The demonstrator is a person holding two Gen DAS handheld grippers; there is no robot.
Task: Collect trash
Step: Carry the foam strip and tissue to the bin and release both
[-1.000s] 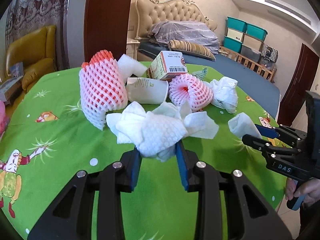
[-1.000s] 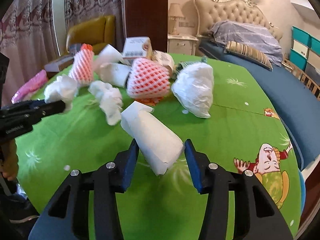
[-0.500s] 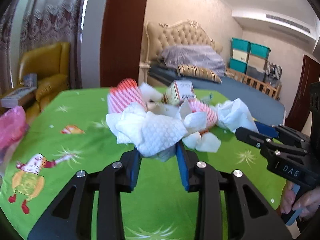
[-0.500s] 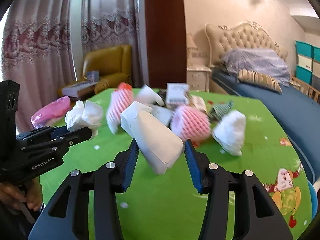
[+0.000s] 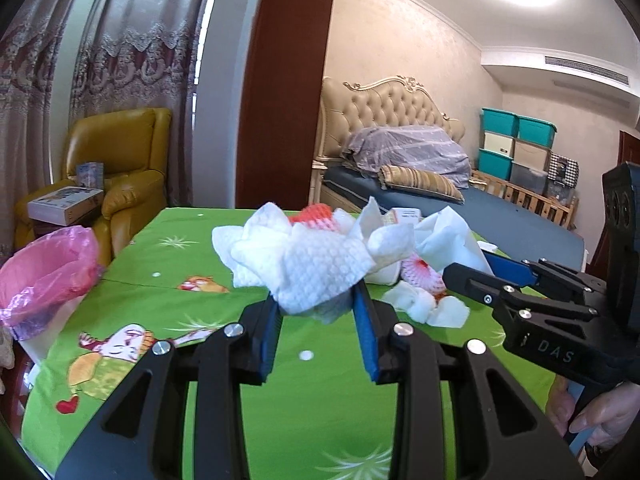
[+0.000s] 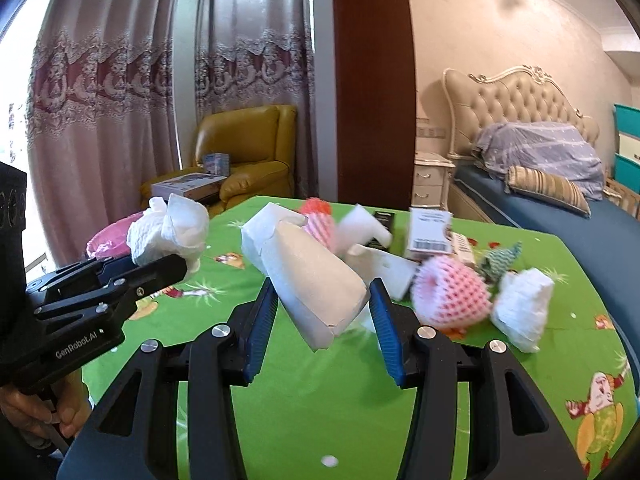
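My left gripper [image 5: 318, 304] is shut on a crumpled white paper towel [image 5: 316, 260] and holds it above the green table. It also shows in the right wrist view [image 6: 168, 232]. My right gripper [image 6: 320, 300] is shut on a flattened white paper cup [image 6: 308, 280], also lifted; it shows in the left wrist view [image 5: 448, 240]. A bin lined with a pink bag [image 5: 44, 276] stands off the table's left edge. More trash lies on the table: a pink foam net [image 6: 452, 292], a red foam net [image 6: 320, 220], a small carton [image 6: 430, 234], white wads [image 6: 520, 312].
The table has a green cartoon cloth [image 5: 304, 400]. A yellow armchair [image 5: 120, 168] with boxes stands behind the bin. A bed [image 5: 440, 184] lies beyond the table's far right. Curtains and a brown door frame are behind.
Both grippers have lifted their loads off the table and swung left. The pink-lined bin has come into view at the left.
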